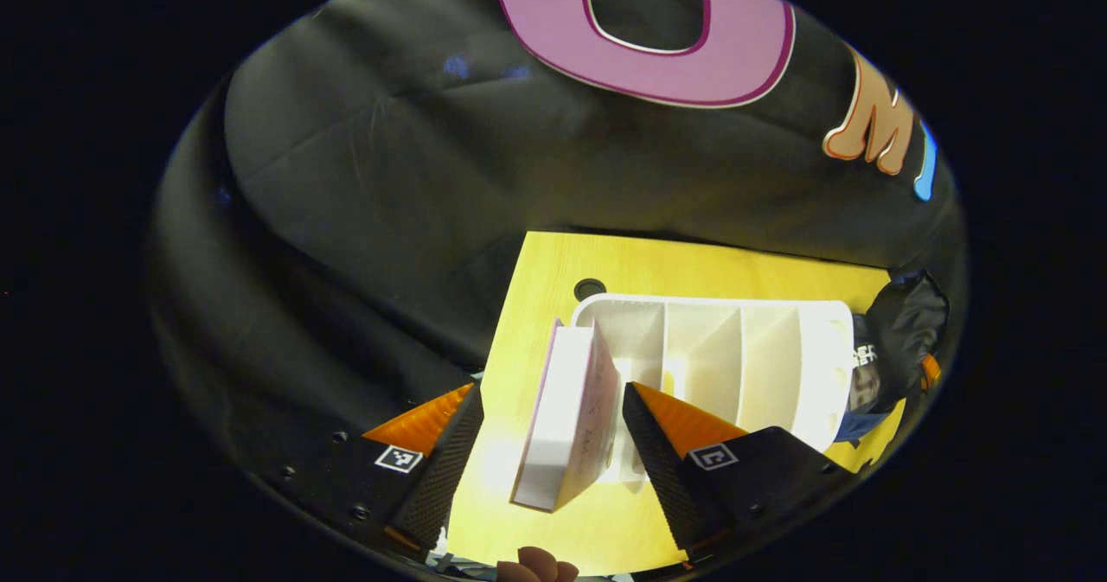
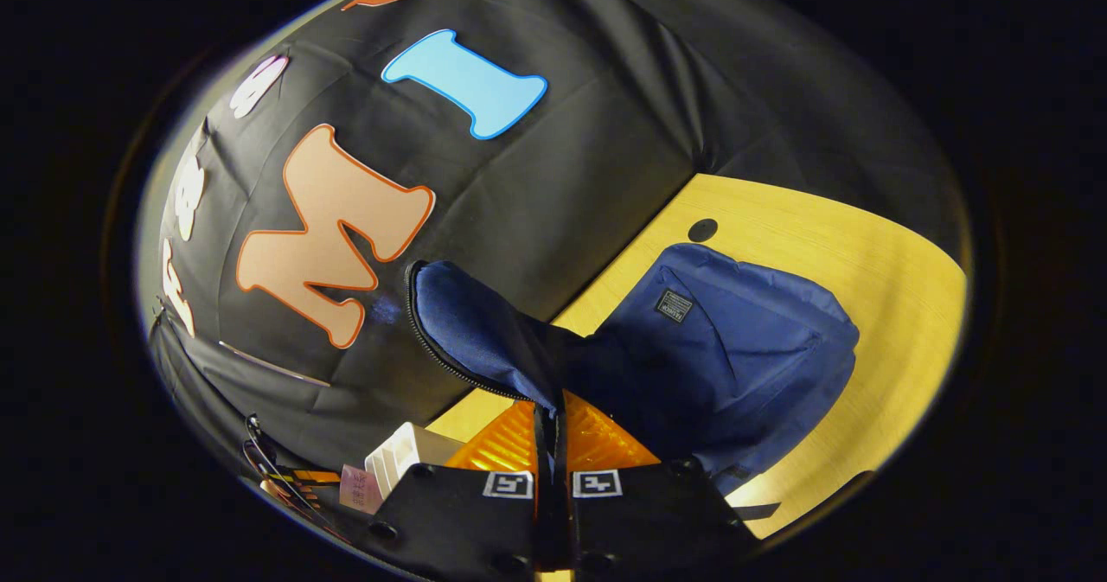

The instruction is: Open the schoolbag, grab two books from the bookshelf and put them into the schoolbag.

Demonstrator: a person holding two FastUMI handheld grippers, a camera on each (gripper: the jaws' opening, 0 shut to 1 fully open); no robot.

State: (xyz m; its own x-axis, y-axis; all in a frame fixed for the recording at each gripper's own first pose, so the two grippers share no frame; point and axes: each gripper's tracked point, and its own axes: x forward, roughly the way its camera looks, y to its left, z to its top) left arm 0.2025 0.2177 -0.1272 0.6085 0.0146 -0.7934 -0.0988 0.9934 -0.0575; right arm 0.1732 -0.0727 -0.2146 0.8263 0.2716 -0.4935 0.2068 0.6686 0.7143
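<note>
The left gripper view is showing the left gripper spread wide around a white book before the bookshelf, while the right gripper is pinching the blue schoolbag's flap ahead on the desk.

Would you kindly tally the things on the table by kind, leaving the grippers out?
Book: 1
Bookshelf: 1
Schoolbag: 1
Total: 3
</note>
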